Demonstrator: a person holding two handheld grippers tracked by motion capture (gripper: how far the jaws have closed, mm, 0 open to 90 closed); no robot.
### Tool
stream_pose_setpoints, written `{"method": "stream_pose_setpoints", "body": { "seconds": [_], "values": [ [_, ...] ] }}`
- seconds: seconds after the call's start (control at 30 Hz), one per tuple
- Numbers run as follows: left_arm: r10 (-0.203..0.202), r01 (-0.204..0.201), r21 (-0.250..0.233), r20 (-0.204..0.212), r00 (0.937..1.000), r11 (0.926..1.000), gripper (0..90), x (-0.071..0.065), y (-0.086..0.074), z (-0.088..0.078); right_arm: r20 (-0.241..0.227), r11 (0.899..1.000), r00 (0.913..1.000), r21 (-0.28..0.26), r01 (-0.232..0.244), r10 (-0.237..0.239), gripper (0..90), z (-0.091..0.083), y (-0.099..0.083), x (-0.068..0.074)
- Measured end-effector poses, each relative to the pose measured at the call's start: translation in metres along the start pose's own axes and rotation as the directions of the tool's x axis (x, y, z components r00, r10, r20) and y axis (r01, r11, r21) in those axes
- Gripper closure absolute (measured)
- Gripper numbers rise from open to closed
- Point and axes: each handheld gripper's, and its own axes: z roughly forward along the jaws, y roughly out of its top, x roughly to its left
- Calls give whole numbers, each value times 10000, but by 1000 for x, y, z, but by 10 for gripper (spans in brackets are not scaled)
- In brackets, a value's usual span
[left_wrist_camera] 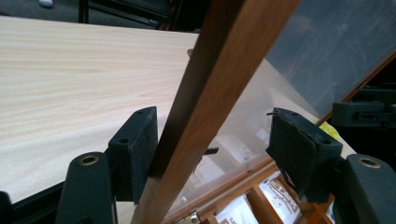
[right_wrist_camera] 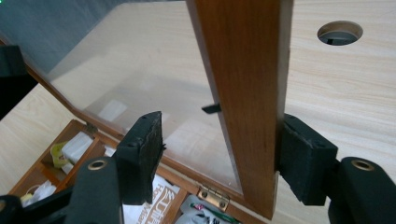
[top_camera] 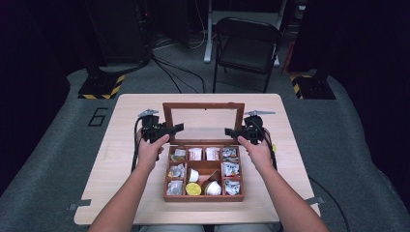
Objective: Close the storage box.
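Pale wooden worktop (top_camera: 125, 159), brown compartmented wooden box (top_camera: 203, 195) at centre; glass-paned wooden lid (top_camera: 203, 106) raised upright, left gripper (top_camera: 170, 129) and right gripper (top_camera: 235, 132) straddling its side rails, fingers apart, not clamped.

Both grippers are meeting the upright lid (top_camera: 203, 106): the left gripper (top_camera: 177, 128) at nine o'clock, the right gripper (top_camera: 230, 131) at three, above the box (top_camera: 203, 197).

- A recording studio or lab setup, not a home.
- Dark curtained walls surround a grey carpeted floor (top_camera: 348, 140).
- Yellow-black hazard-striped stand bases (top_camera: 101, 87) flank the pale wooden tabletop (top_camera: 121, 159).
- Loose black cables (top_camera: 179, 72) trail past a black folding metal chair (top_camera: 246, 48).
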Motion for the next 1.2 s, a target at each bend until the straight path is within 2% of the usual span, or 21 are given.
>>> {"method": "stream_pose_setpoints", "body": {
  "seconds": [0.03, 0.2, 0.27, 0.4, 0.53, 0.63, 0.77, 1.0, 1.2],
  "values": [
    [83, -83, 64, 28, 10000, 9999, 325, -2, 0, -2, 12, 9998, 9998, -60, 209, -209, 354, -1, -1, 1],
    [513, -514, 41, 116, 9986, 9987, 316, -8, 1, -11, 42, 9981, 9984, -232, 567, -566, 347, -9, -5, 6],
    [658, -658, 0, 151, 9977, 9978, 316, -10, 1, -15, -13, 9981, 9987, -365, 501, -502, 348, -14, -6, 7],
    [617, -617, -10, 298, 9977, 9981, 316, -12, 1, -23, -75, 9957, 9977, -644, 671, -677, 349, -26, -8, 8],
    [886, -886, -29, 347, 9955, 9961, 316, -18, 0, -29, -28, 9926, 9959, -817, 898, -903, 353, -37, -10, 10],
    [1069, -1067, -69, 402, 9935, 9943, 316, -22, 0, -36, -157, 9908, 9950, -950, 965, -984, 375, -45, -12, 12],
    [1080, -1074, -146, 592, 9924, 9941, 315, -24, -1, -43, -163, 9856, 9908, -1060, 1321, -1345, 396, -54, -15, 18],
    [1394, -1390, -122, 573, 9886, 9902, 314, -31, -9, -54, -372, 9825, 9893, -1284, 1350, -1408, 404, -68, -18, 24],
    [1676, -1674, -93, 548, 9843, 9859, 314, -36, -16, -62, -439, 9808, 9863, -1208, 1528, -1591, 402, -76, -23, 29]
  ]
}}
